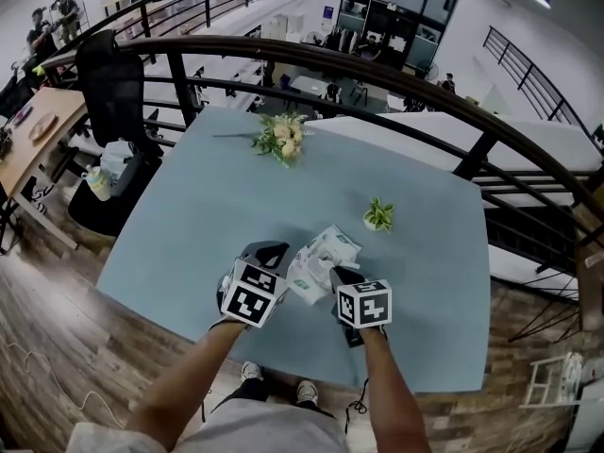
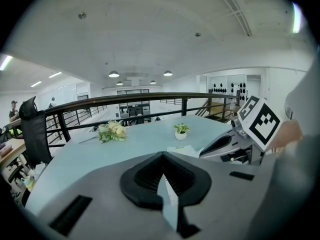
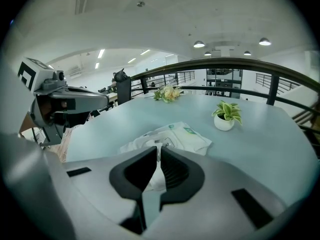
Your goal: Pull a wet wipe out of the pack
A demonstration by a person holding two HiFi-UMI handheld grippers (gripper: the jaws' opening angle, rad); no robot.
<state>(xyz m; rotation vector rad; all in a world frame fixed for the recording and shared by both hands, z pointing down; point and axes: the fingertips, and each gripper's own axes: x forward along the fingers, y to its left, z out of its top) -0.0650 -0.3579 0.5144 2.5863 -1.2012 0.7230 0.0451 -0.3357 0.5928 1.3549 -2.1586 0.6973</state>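
Wet wipe (image 3: 156, 181) is pinched between the near-closed jaws of the right gripper (image 3: 156, 154), at the near edge of the crumpled pack (image 3: 177, 138) on the table (image 3: 260, 149). The left gripper (image 2: 162, 159), jaws pressed together on nothing, sits beside the pack without pinning it. Risk: the unrestrained pack may lift with the wipe, or 2 wipes may follow. Other pack contents are hidden. Farther off, 1 small pot (image 3: 223, 123) holds a plant.

Wet wipe (image 3: 156, 180) mostly hidden between pads of right claw (image 3: 159, 152); print on wipe pack (image 3: 177, 136) too small to read.
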